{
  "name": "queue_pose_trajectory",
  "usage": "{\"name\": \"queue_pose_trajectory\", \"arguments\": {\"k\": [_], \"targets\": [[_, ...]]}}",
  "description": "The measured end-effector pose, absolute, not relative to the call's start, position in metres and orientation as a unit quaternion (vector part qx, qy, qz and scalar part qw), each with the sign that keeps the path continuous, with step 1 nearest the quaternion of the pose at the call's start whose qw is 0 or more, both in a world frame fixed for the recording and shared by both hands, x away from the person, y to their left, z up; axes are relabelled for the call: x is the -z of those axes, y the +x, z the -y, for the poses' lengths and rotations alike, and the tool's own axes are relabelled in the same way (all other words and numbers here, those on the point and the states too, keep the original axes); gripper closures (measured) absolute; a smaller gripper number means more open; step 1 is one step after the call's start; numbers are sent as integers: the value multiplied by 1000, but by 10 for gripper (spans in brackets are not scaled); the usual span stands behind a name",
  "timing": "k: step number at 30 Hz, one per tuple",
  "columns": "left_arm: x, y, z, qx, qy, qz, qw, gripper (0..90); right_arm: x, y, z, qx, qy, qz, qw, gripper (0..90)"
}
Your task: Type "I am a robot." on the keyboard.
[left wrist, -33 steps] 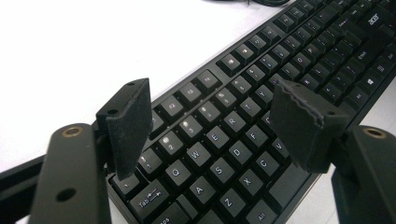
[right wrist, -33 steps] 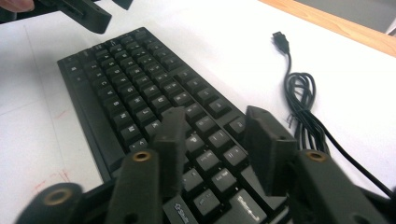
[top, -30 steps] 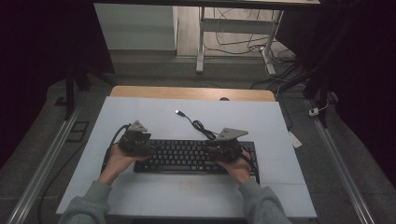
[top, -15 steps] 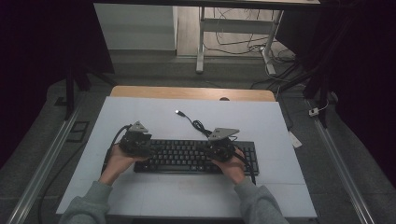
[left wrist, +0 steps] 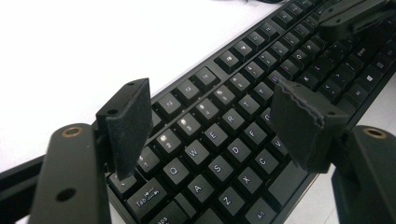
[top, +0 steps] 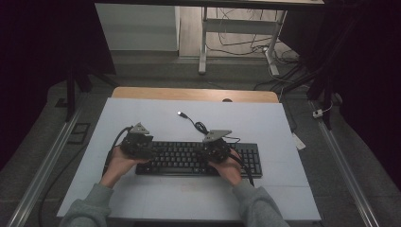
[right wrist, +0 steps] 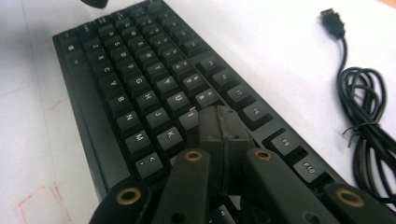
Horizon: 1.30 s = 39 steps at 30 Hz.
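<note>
Keyboard (top: 198,158) is being typed on near the table's (top: 156,113) front edge: right gripper (right wrist: 219,122) pinched together for poking one key, left gripper (left wrist: 219,126) being kept spread, nothing held.

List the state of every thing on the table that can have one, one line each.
keyboard: flat on the table, its cable not plugged in.
cable: loosely coiled beside the keyboard, plug lying free on the table.
left gripper: open, jaws wide above the left-hand keys.
right gripper: shut, jaws just closed together, nothing between them, tips over the keys.
</note>
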State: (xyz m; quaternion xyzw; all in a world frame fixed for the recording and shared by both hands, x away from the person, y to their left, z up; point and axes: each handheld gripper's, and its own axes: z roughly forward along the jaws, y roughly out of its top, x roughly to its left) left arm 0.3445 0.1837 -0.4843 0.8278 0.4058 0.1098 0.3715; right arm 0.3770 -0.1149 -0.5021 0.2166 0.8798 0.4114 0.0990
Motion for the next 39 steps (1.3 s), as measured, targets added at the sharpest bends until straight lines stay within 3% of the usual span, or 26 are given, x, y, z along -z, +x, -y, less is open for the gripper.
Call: {"name": "queue_pose_trajectory", "arguments": {"k": [25,39], "targets": [[484,344,-184,-111,829,-403,371,297,518,382,98,-390,213,-890,105,900],[482,342,-187,-116,827,-404,375,297,499,377,120,-437,229,-862,112,899]]}}
